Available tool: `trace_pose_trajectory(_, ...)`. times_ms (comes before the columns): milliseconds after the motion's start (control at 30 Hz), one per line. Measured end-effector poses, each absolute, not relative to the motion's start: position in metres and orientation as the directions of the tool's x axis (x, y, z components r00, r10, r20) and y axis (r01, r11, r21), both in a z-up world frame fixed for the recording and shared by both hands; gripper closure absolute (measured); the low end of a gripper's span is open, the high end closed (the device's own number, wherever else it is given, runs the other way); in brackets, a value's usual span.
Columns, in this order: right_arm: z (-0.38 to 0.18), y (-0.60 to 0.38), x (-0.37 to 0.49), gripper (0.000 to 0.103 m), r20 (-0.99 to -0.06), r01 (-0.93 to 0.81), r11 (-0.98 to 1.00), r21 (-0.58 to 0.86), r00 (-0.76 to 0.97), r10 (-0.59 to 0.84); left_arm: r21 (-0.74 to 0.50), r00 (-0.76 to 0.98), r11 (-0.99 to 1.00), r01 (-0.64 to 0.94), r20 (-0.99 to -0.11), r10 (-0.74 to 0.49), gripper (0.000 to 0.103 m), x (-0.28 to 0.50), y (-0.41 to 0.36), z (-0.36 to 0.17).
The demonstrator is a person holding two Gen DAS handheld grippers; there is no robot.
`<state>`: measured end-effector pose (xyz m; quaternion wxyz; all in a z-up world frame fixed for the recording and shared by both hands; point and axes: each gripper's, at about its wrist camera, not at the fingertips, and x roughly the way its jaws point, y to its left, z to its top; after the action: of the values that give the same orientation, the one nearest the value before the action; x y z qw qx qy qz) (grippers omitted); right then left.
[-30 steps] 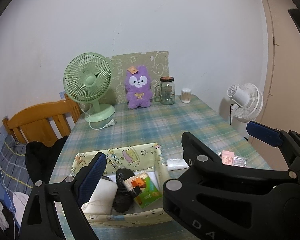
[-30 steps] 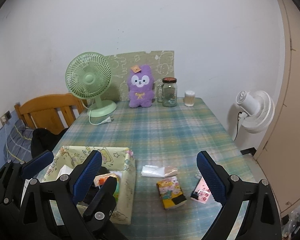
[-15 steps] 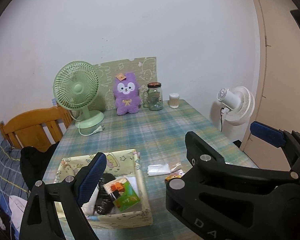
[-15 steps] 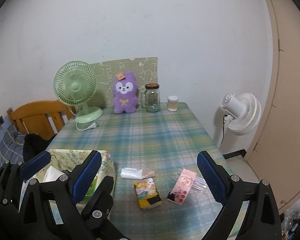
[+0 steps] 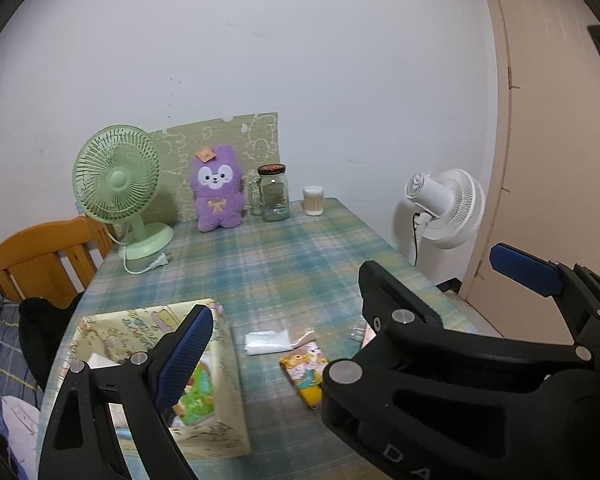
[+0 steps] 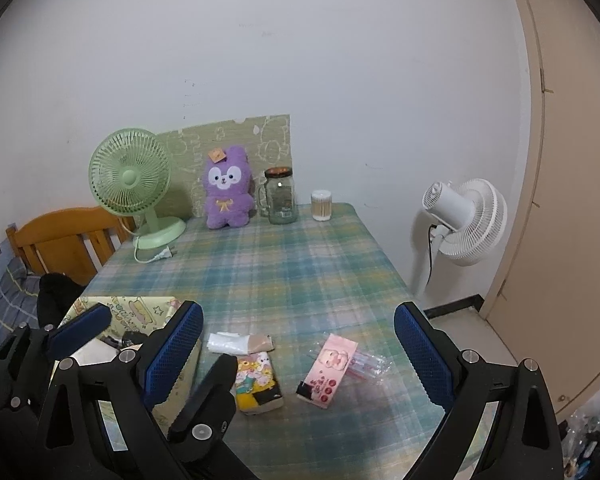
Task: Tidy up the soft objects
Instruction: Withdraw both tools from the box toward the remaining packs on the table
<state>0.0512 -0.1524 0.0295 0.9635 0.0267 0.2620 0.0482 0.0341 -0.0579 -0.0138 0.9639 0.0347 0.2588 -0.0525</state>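
Right of the patterned box (image 6: pixel 132 306) we note three packets (image 6: pixel 258 382) on the table (image 6: pixel 300 272); both the left gripper (image 6: pixel 152 344) and right gripper (image 6: pixel 300 354) hang released, holding nothing.

Both grippers hang above the near end of the table (image 6: pixel 284 264), touching nothing. The right gripper (image 6: pixel 298 354) has its jaws spread wide, empty, blue pads facing each other. The left gripper (image 5: pixel 352 300) sits beside it on its left, jaws also wide apart and empty, its right finger crossing the right gripper's view.
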Motion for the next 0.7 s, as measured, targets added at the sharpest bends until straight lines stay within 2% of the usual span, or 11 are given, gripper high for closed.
trace_pose_trajectory(700,-0.025,-0.184,0.070,0.006,-0.572,-0.070,0.995,0.066,0.815,0.095,-0.009,0.798,0.989,0.148,-0.589,-0.125,0.010,0.058,-0.089,-0.067)
